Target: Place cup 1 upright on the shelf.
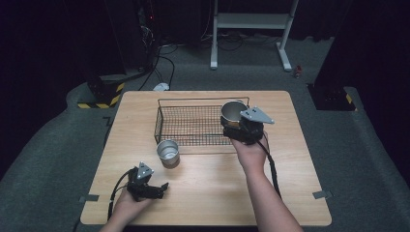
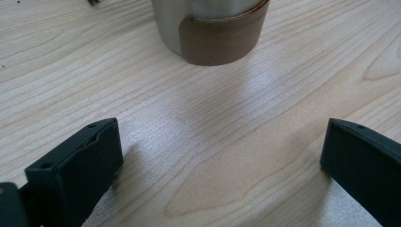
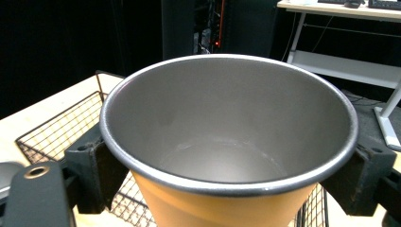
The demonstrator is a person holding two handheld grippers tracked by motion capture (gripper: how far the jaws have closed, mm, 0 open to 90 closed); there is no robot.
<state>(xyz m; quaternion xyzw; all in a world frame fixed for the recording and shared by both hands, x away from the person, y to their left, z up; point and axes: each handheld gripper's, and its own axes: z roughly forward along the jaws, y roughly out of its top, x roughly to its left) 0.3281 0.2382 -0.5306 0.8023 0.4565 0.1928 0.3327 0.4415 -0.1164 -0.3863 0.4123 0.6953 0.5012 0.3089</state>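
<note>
Cup (image 3: 227, 142) pinched in the right gripper (image 1: 240, 126) hangs over the basket's (image 1: 193, 126) far right corner; clipping the wire rim could tip it. Left gripper (image 1: 153, 189) rests spread, near left on the desk (image 1: 208, 193).

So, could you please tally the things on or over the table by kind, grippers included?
Metal cups: 2 (one on the table, one held by the right gripper)
Wire basket: 1
Grippers: 2 (left gripper, right gripper)
Total: 5
</note>
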